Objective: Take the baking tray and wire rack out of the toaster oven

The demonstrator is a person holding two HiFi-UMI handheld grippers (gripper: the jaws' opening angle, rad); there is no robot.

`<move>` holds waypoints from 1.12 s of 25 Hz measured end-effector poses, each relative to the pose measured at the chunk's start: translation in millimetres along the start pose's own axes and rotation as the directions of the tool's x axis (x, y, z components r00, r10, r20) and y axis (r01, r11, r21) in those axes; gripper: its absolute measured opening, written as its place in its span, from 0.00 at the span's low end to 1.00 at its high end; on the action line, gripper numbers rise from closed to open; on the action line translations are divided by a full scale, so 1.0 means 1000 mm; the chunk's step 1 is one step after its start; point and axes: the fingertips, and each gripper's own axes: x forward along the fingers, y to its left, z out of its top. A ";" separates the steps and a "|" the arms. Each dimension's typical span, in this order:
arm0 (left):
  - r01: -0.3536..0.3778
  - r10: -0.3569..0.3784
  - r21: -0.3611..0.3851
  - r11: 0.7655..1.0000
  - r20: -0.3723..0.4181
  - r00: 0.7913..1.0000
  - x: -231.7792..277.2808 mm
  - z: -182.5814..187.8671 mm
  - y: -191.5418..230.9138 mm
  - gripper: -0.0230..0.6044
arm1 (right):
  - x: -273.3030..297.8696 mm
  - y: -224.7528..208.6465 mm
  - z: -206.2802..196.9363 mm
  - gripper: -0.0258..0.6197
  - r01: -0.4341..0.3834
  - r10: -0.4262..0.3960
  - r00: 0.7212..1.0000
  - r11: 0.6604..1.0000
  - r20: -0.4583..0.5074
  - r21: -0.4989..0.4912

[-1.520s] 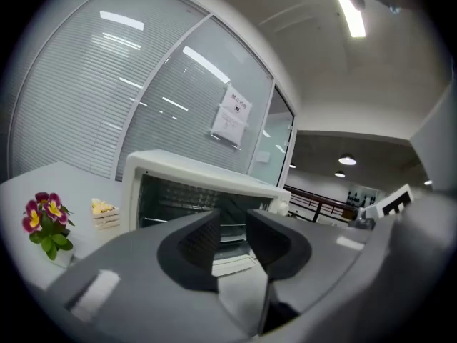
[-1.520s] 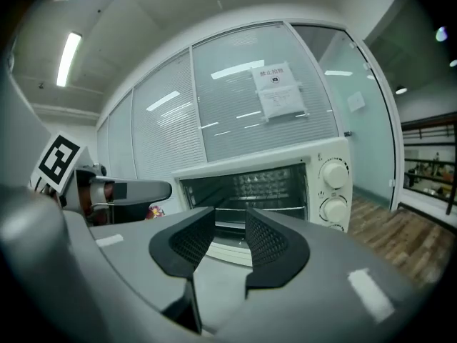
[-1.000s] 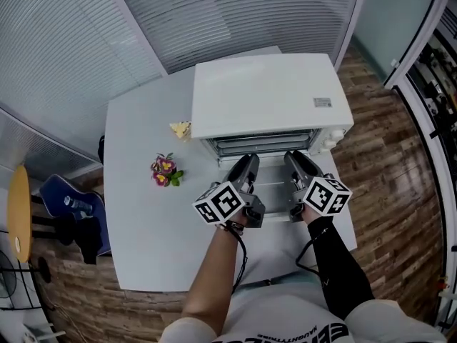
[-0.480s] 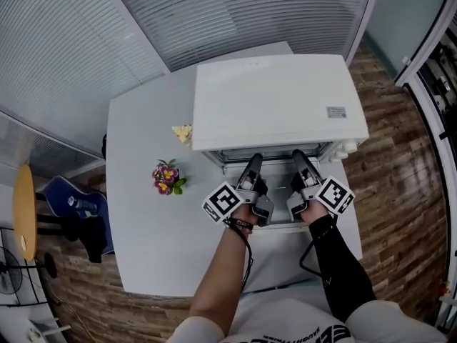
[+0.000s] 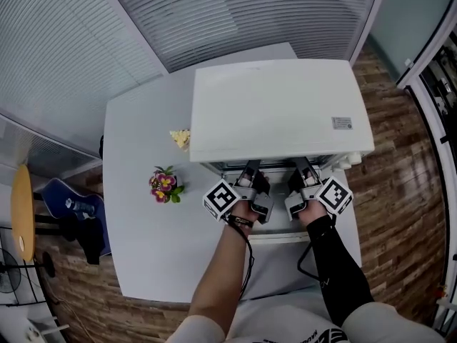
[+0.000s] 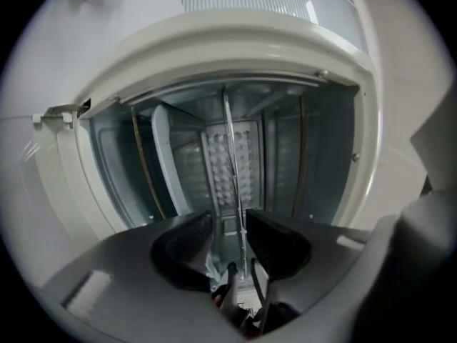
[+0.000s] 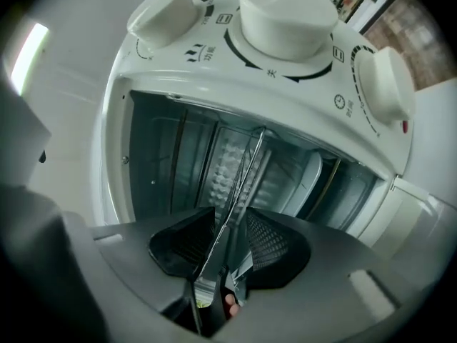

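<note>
The white toaster oven (image 5: 278,106) stands on the table with its door (image 5: 275,233) folded down. My left gripper (image 5: 250,173) and right gripper (image 5: 300,171) reach side by side into its mouth, both rolled on their sides. The wire rack (image 6: 230,141) shows edge-on as a thin line. It runs between the left gripper's (image 6: 228,238) jaws, close to one pad with a gap to the other. The rack's edge (image 7: 246,166) also passes between the right gripper's (image 7: 230,238) jaws, which are open too. The pale baking tray (image 6: 161,164) sits one level below the rack.
Three white knobs (image 7: 285,13) line the oven's right side. A small bunch of flowers (image 5: 164,184) and a yellow object (image 5: 180,138) lie on the white table (image 5: 143,241) left of the oven. Heating rods (image 6: 140,163) run along the cavity. Wooden floor surrounds the table.
Both grippers have moved forward and down over the open door, and their tips now sit under the oven's top edge. Each gripper has rolled onto its side.
</note>
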 end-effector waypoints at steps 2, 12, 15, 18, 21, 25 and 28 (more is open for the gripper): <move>0.007 -0.006 -0.016 1.000 0.014 1.000 0.004 0.006 0.001 0.29 | 0.004 -0.002 0.003 0.22 -0.002 0.002 1.000 1.000 0.003 -0.007; 0.048 -0.047 -0.044 0.998 0.031 0.998 0.029 0.012 -0.004 0.29 | 0.025 -0.006 0.008 0.22 -0.038 0.036 0.999 0.997 0.027 0.064; 0.062 -0.060 -0.046 0.997 0.042 0.997 0.035 0.014 -0.005 0.29 | 0.032 -0.001 0.008 0.22 -0.075 0.071 0.997 0.992 0.036 0.104; 0.064 -0.062 -0.050 0.997 0.050 0.997 0.041 0.016 -0.009 0.29 | 0.038 0.002 0.013 0.22 -0.073 0.071 0.997 0.995 0.032 0.072; 0.069 -0.065 -0.060 0.996 0.069 0.995 0.048 0.021 -0.010 0.29 | 0.044 0.003 0.016 0.22 -0.079 0.076 0.996 0.993 0.039 0.089; 0.011 -0.009 -0.034 0.999 0.083 0.997 0.052 0.026 -0.007 0.21 | 0.049 0.001 0.018 0.21 -0.058 0.055 0.998 0.993 0.032 0.103; -0.011 0.013 -0.028 1.000 0.081 0.997 0.052 0.026 -0.006 0.14 | 0.051 -0.006 0.016 0.06 -0.023 0.021 1.000 0.991 0.019 0.130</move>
